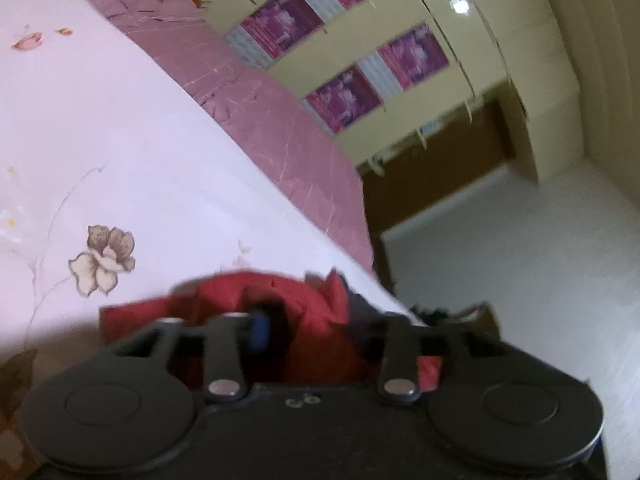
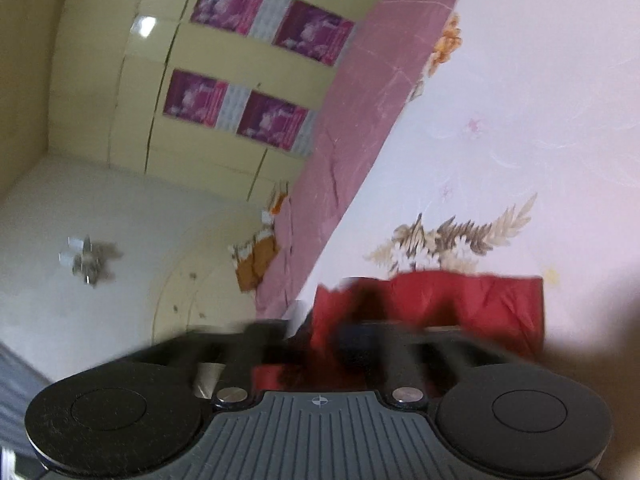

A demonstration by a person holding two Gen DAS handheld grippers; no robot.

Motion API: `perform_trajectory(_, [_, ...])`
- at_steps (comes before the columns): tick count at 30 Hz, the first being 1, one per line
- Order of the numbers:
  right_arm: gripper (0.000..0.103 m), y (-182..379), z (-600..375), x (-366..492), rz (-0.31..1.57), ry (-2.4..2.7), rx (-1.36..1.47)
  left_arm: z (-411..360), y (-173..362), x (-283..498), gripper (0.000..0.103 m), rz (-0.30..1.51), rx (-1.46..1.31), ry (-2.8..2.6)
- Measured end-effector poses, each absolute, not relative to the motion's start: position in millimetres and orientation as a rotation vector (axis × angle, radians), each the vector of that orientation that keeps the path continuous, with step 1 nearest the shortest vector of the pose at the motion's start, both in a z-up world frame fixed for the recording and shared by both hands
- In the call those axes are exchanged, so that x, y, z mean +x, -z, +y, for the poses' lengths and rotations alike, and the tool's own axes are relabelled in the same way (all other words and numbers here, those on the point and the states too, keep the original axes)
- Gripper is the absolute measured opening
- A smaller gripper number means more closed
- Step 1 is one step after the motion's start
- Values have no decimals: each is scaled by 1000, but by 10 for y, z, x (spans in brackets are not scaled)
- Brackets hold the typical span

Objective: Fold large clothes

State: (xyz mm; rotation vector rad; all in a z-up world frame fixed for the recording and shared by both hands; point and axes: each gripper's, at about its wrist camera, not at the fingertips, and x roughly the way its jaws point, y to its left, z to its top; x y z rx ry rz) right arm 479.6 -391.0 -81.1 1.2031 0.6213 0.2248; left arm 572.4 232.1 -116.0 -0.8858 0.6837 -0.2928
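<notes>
A red garment (image 1: 312, 312) with a dark lining is bunched between the fingers of my left gripper (image 1: 276, 320), which is shut on it just above the white floral bedsheet (image 1: 120, 140). In the right wrist view the same red garment (image 2: 460, 304) spreads as a flat red panel over the sheet (image 2: 540, 120). My right gripper (image 2: 344, 336) is shut on its near edge. Both views are tilted and blurred, and the fingertips are mostly hidden by cloth.
A pink quilt (image 1: 272, 120) lies along the bed's far side, also seen in the right wrist view (image 2: 352, 120). Beyond it stands a cream wardrobe with purple panels (image 1: 344, 40). A ceiling lamp (image 2: 88, 260) shows at the left.
</notes>
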Motion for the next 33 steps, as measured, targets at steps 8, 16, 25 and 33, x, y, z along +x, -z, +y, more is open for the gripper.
perform_trajectory(8, [83,708,-3842,4900,649,-215,936,2567,1067,5762,83,630,-808,231])
perform_trajectory(16, [76,912,-3229,5214,821,-143,484,2129,1146,6168,61,901,-451,273])
perform_trajectory(25, [5,942,-2980,5224,722,-107,272,1886,997,6175,7,752,-232,305])
perform_trajectory(33, [5,1377,-2816,5345,793,-66,182,1711,1248,6219,8,829,-178,232])
